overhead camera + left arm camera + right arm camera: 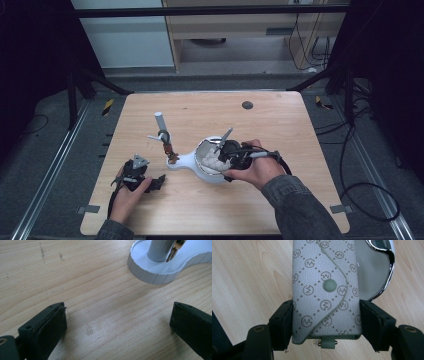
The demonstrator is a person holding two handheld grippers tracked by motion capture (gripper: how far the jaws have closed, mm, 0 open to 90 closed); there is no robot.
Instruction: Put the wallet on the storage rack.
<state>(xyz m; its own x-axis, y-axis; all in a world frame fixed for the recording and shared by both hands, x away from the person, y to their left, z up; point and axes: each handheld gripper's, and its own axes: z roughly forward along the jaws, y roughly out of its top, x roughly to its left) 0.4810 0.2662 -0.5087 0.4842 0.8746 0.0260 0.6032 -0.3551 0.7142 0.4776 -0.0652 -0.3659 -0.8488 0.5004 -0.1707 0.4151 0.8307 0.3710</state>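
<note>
The right gripper [325, 322] is clamped on both sides of a grey patterned pouch [325, 290] with a snap button, its pads pressing the pouch's edges. In the high view that gripper [225, 155] holds the pouch [214, 162] over the white dish [200, 150] of a stand near the table's middle. A grey post [161, 122] rises from the stand's left end. The left gripper [152, 182] rests on the wooden table [280, 125] at near left, jaws wide apart and empty.
</note>
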